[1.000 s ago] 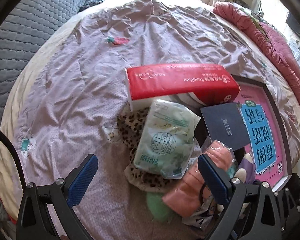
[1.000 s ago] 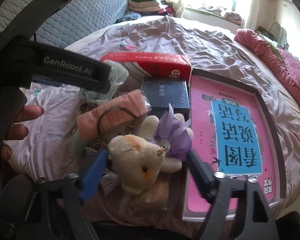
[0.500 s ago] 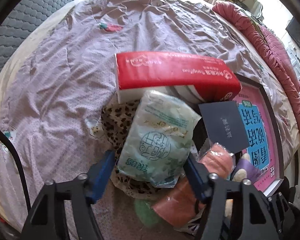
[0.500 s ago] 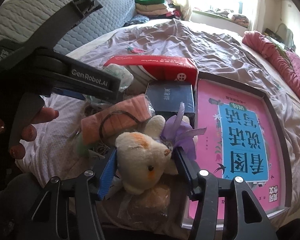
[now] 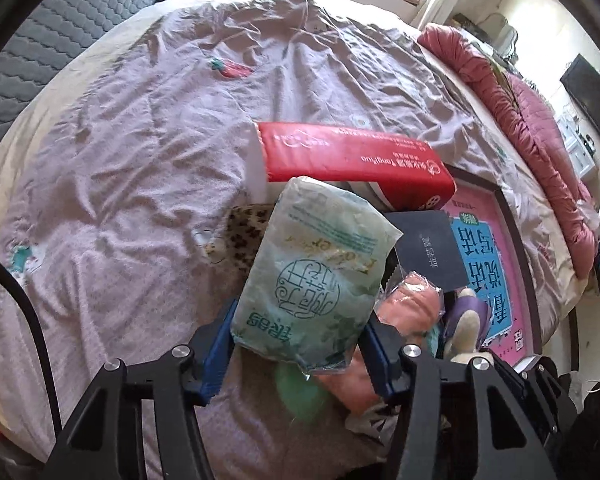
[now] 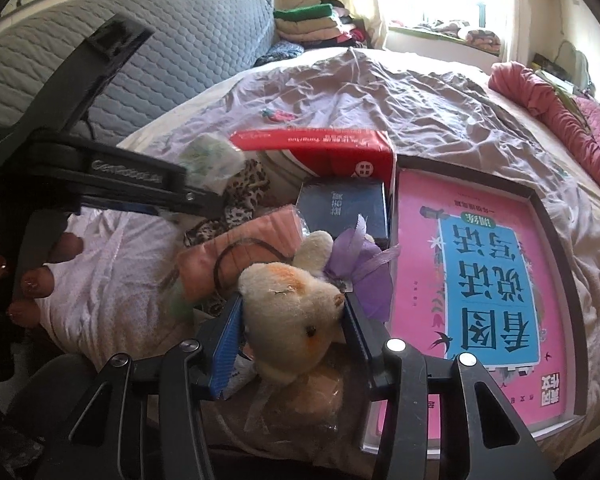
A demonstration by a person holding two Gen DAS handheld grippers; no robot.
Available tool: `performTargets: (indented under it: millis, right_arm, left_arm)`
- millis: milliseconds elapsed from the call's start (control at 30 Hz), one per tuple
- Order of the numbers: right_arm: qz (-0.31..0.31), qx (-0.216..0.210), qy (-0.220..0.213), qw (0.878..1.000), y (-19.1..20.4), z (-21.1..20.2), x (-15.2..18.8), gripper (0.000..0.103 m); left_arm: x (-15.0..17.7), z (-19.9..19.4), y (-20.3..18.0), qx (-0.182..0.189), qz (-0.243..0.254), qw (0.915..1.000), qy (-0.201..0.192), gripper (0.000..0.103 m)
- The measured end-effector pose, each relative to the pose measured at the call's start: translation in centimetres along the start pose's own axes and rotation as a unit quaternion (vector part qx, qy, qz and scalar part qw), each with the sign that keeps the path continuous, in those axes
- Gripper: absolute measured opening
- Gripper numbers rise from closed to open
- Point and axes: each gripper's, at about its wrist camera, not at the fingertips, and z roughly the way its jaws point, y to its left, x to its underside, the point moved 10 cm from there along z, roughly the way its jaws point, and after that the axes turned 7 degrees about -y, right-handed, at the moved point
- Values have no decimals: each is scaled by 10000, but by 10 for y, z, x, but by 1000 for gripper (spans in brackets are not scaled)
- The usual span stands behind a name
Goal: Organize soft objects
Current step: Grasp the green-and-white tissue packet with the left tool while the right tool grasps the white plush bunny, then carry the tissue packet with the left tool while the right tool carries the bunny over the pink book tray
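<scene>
The left gripper [image 5: 300, 340] is clenched on a green tissue pack [image 5: 316, 276], raised above the leopard-print cloth [image 5: 246, 236] on the bed [image 5: 140, 160]. The right gripper [image 6: 292, 332] grasps the cream plush bear [image 6: 296, 312] beside the pink book [image 6: 484, 280].

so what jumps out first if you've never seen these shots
Each gripper is clamped on something soft: the left gripper on a pale green tissue pack, the right gripper on a cream teddy. Behind them a red tissue box lies across the pile on the mauve bedsheet, and a big pink book lies to the right.
</scene>
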Motion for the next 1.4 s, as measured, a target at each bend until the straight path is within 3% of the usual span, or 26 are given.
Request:
performTargets:
  millis: [433,867,1100,1400]
  right_arm:
    - [104,260,-340,9990,-22,-43,-17,50]
    - [720,956,-627,9908,-108,-97,-15,50]
    - [1088,1125,-690,9853,-150,-117,-4,50]
    - [1307,1198,-556,9826,-174,-122,18,50]
  left_arm:
    - [2,-43,-9,136,10,9996,-261,57]
    - [20,-51,-101,538,646,9962,-217,57]
    - [39,-41,-157,665,1027,9925,-63,57]
    - [65,-11,-208,679,1547,9853,246,57]
